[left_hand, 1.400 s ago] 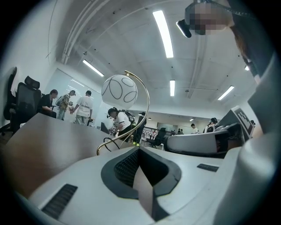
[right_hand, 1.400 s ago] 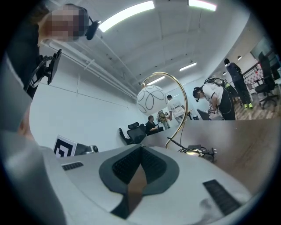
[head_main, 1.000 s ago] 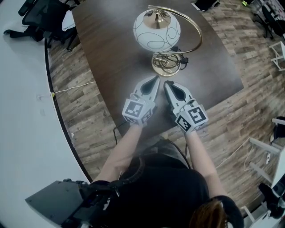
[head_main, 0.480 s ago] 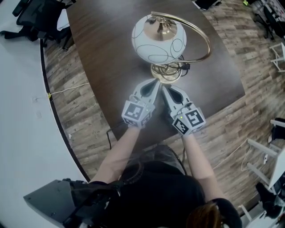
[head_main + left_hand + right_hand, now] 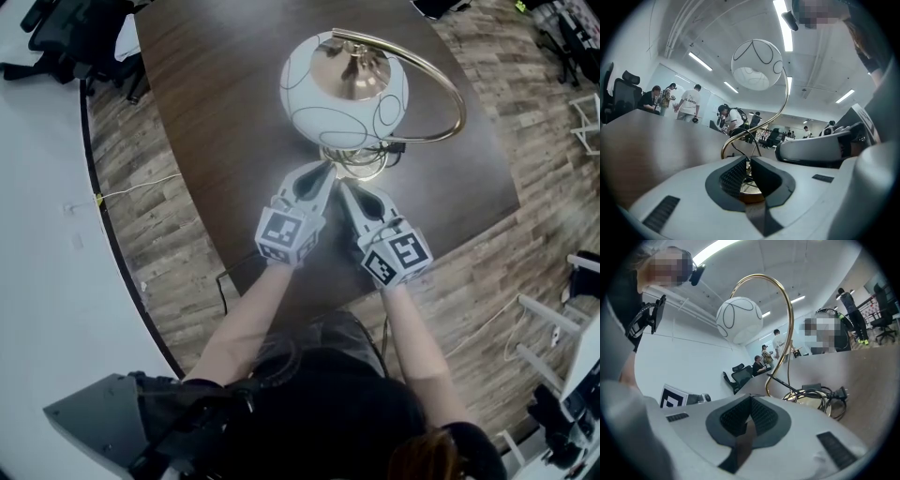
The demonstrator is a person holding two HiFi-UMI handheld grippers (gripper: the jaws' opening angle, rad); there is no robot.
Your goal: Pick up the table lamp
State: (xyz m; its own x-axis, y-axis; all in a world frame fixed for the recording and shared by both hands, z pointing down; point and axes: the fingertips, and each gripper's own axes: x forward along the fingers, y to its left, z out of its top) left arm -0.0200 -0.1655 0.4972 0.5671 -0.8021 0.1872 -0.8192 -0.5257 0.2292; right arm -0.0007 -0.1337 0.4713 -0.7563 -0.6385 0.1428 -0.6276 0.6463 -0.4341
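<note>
L claw [image 5: 325, 171] sits low over the dark worktop [image 5: 216, 122]. Its jaws have just been opening and are now a narrow slit apart w/ nothing pinched. The brass base [image 5: 750, 190] of the table lamp [image 5: 343, 90] shows thru the gap, right at the tips. R claw [image 5: 344, 187] is just beside it, jaws together, empty. Lamp stands upright straight ahead of both claws. Its white globe shade hangs above the tips from a curved brass arm [image 5: 791, 324]. Black cord & plug [image 5: 829, 397] lie coiled on the base, ahead-R of the R claw.
</note>
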